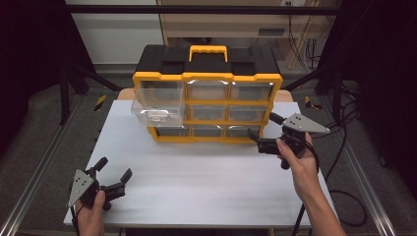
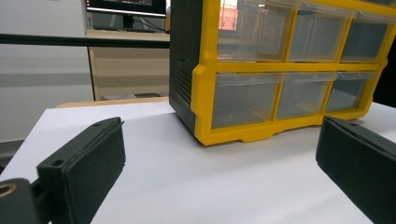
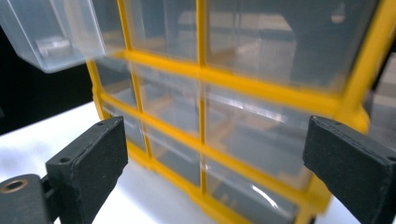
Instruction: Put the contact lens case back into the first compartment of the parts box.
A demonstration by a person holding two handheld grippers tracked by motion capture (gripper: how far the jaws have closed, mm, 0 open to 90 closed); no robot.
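The drawer cabinet (image 1: 207,101), yellow-framed with a black top and a yellow carry handle (image 1: 208,50), stood at the far middle of the white table (image 1: 196,182), its long axis running left to right and its clear drawer fronts facing the person. It held 3 rows of 3 clear drawers. The top-left drawer (image 1: 157,105) was pulled out toward the person, its long axis pointing forward out of the frame. The right gripper (image 1: 262,132) was just beside the cabinet's lower right corner, jaws spread wide with nothing between them, pointing left at the drawer fronts. The left gripper (image 1: 114,170) hovered near the table's front left corner, well apart from the cabinet, jaws likewise wide open and empty, aimed toward it.
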